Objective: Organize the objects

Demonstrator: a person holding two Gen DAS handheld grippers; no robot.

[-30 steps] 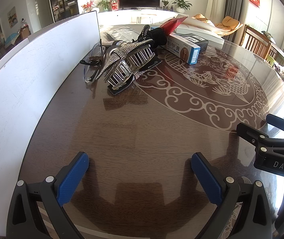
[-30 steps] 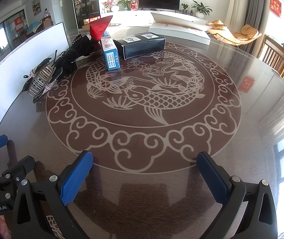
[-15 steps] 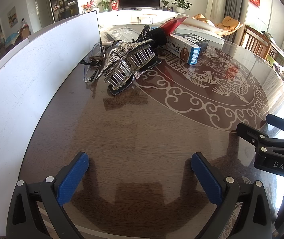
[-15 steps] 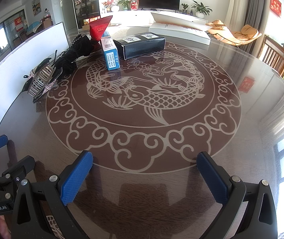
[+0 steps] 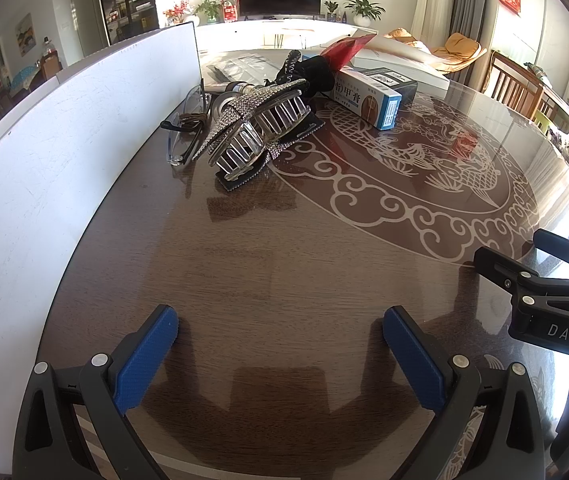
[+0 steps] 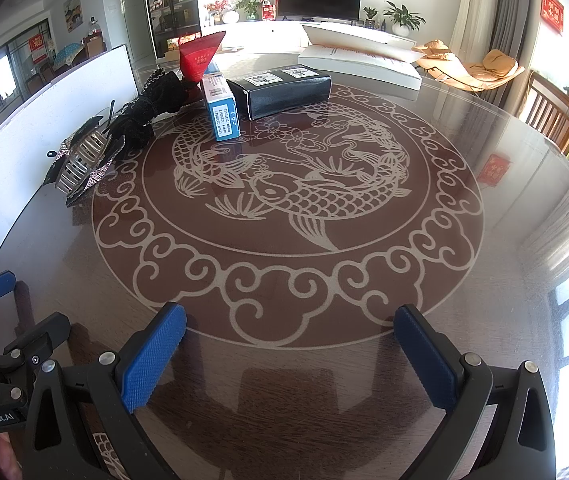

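Note:
A rhinestone hair claw (image 5: 256,128) (image 6: 80,160) lies on a dark card at the table's far left, beside clear glasses (image 5: 184,132). Behind it are a black velvet bundle (image 5: 304,74) (image 6: 152,100), a red packet (image 6: 200,56), a blue-and-white box (image 5: 368,98) (image 6: 220,108) and a black box (image 6: 284,90). My left gripper (image 5: 280,332) stands open over bare tabletop, well short of the claw. My right gripper (image 6: 290,332) is open too, low over the fish pattern's rim, with nothing between its fingers.
A white upright board (image 5: 64,140) runs along the table's left edge. The round brown table (image 6: 484,280) has a white fish pattern under glass. A long white box (image 6: 360,58) lies at the far side. Wooden chairs (image 6: 552,116) stand to the right.

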